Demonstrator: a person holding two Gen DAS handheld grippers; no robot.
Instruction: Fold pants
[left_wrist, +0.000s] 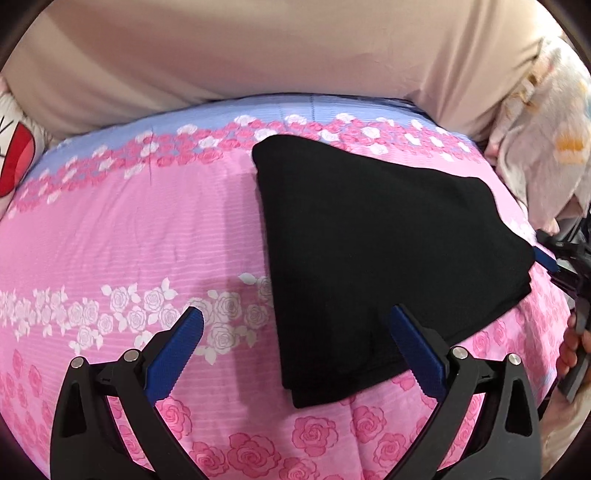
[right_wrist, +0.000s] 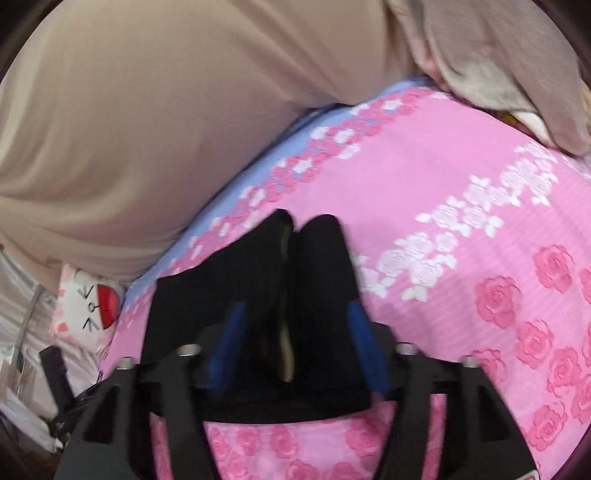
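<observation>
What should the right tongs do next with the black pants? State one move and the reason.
Probably draw the right tongs back off the black pants. The pants already lie as a compact folded stack on the pink floral bedspread, the right tongs stand open around one end without pinching it, and the left tongs are open and empty.

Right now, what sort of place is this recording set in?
Most likely a bedroom at home: the folded black pants lie on a pink rose-print bedsheet, with a beige headboard or cushion behind and a cartoon-print pillow at the edge.
</observation>
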